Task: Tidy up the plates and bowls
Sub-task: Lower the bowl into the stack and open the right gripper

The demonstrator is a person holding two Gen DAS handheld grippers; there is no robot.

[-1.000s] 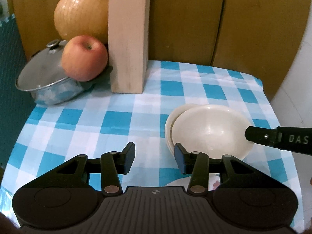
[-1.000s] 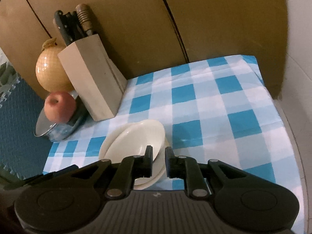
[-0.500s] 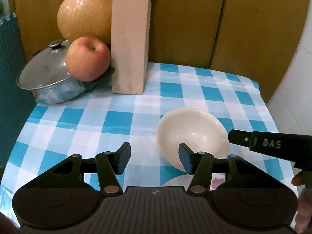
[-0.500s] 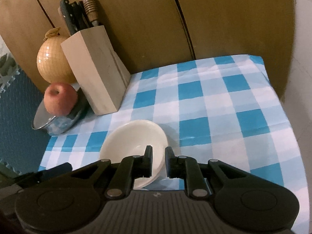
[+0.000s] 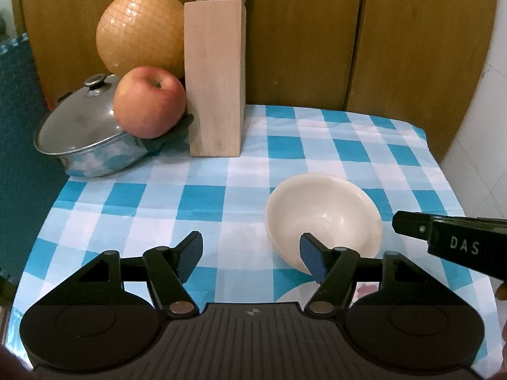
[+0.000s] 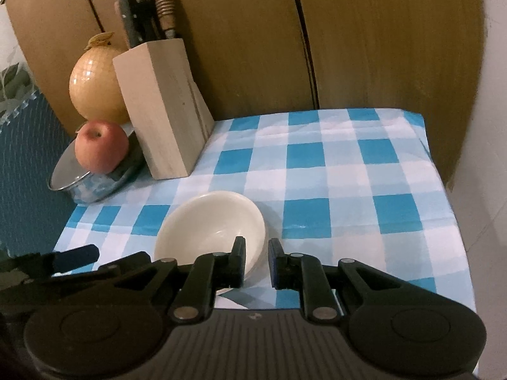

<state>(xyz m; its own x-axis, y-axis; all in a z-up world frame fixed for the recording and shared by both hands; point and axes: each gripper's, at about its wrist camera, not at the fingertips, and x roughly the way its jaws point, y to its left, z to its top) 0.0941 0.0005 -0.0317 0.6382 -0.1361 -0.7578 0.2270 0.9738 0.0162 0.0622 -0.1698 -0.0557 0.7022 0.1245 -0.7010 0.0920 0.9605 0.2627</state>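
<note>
Cream-coloured bowl [image 5: 323, 218] sits upright on the checked tabletop [image 5: 202, 202], near its front right part, and a paler rim just under it suggests a 2nd dish nested beneath, though I cannot tell for sure. A white plate [image 5: 293, 294] peeks out at the near edge, mostly hidden by the tool, so I'd judge the stacking partly done with that plate still to be dealt with. The left claw [image 5: 252, 253] has just been opening and stands wide with nothing between its pads, the bowl just beyond its right finger. The right claw [image 6: 256, 261] is nearly closed; whether it pinches the bowl's rim I cannot tell. Further back stand a wooden knife block [image 5: 215, 79], an apple [image 5: 149, 101] resting on a lidded pot [image 5: 85, 136], and a netted pomelo [image 5: 141, 31], all well apart from the bowl and not in the way
</note>
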